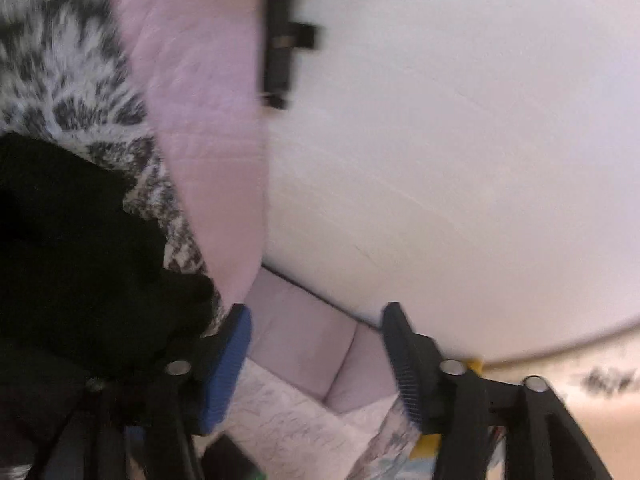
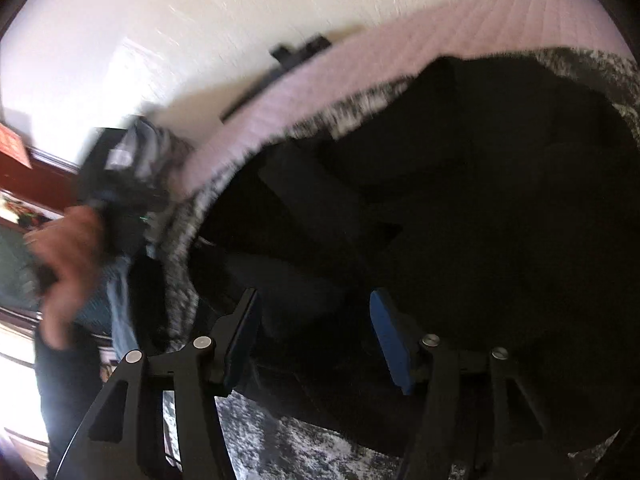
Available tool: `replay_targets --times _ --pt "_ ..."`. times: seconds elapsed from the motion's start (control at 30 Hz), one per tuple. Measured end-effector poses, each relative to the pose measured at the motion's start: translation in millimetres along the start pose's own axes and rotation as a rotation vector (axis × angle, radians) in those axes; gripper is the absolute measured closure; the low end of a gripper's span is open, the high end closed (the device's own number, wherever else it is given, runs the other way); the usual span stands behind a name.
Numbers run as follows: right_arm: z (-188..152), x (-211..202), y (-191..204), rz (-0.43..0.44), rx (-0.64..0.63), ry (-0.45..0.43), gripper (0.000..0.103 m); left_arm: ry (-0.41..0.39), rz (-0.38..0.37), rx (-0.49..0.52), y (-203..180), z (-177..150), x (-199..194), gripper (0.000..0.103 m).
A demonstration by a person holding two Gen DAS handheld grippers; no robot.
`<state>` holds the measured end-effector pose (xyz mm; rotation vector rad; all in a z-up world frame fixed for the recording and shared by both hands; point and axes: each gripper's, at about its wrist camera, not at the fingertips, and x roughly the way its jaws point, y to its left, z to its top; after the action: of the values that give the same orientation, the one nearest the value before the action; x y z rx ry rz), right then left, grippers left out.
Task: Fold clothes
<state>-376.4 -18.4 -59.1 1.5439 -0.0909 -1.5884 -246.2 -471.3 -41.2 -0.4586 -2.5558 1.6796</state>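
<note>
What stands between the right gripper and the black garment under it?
Nothing visible. The right gripper is open and points down at the black garment, which lies on the grey mottled blanket. Only open air shows between its fingers and the cloth, though the picture is blurred.

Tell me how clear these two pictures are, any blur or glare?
Left wrist view: smeared by motion, the black bracket on the white wall streaked. Right wrist view: blurred too, the black garment nearly featureless, the hand smeared, window glare lower left, dark fisheye corners.
</note>
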Motion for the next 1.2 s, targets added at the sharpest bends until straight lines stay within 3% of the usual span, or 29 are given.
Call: replay_targets --times 0.07,0.1,0.2,0.33,0.47,0.6,0.67,0.7,0.77,0.87,0.93,1.0,1.07,1.1,1.17,1.2 --pt "2.2 14.6 -2.2 -0.077 -0.001 0.042 0.048 0.019 0.058 0.078 -5.2 -19.3 -19.0 0.036" --pt "2.1 20.6 -3.3 -0.110 -0.001 0.051 0.057 0.041 0.100 0.122 -6.2 -24.3 -30.6 0.035" --pt "1.6 20.5 -4.1 -0.138 -0.005 0.009 0.103 0.157 0.265 0.252 7.0 -46.9 -39.5 0.034" --pt "5.5 -18.1 2.0 -0.047 0.008 -0.109 0.103 0.229 0.370 0.307 37.7 -70.7 -47.9 0.034" --pt "31.7 -54.8 18.1 0.002 0.000 -0.224 0.103 0.156 0.275 0.276 37.3 -70.9 -70.1 0.034" --pt "97.4 -36.0 13.6 0.011 0.060 -0.257 0.100 0.118 0.267 0.312 44.3 -70.3 -60.3 0.034" --pt "123.3 -13.7 -0.8 -0.011 0.125 -0.238 0.084 0.129 0.330 0.321 46.8 -66.1 -35.0 0.034" --pt "124.1 -5.4 -13.6 -0.040 0.184 -0.219 0.062 0.148 0.350 0.313 54.1 -61.8 -21.7 0.034" --pt "104.9 -12.5 -39.3 0.044 0.294 -0.271 0.056 0.188 0.388 0.297 70.0 -53.3 4.1 0.034" --pt "68.1 -47.1 -61.8 0.088 0.286 -0.313 0.055 0.156 0.489 0.319 82.3 -31.7 26.8 0.035" --pt "43.7 -71.8 -74.9 0.100 0.259 -0.332 0.051 0.084 0.445 0.300 74.2 -9.3 23.8 0.038" --pt "21.0 -92.7 -84.8 0.099 0.225 -0.341 0.052 -0.065 0.345 0.316 42.8 18.7 2.2 0.038" --pt "2.9 -103.7 -86.3 0.064 0.169 -0.324 0.051 -0.198 0.258 0.429 -0.7 28.2 -25.0 0.038" --pt "-5.2 -108.0 -86.8 0.052 0.146 -0.320 0.051 -0.227 0.233 0.474 -15.9 24.9 -35.5 0.038" --pt "-21.5 -111.5 -83.6 0.038 0.086 -0.316 0.052 -0.162 0.204 0.601 -39.7 2.3 -46.6 0.038" --pt "-26.8 -110.3 -82.0 0.031 0.057 -0.315 0.052 -0.124 0.238 0.651 -41.5 -10.2 -45.5 0.035"
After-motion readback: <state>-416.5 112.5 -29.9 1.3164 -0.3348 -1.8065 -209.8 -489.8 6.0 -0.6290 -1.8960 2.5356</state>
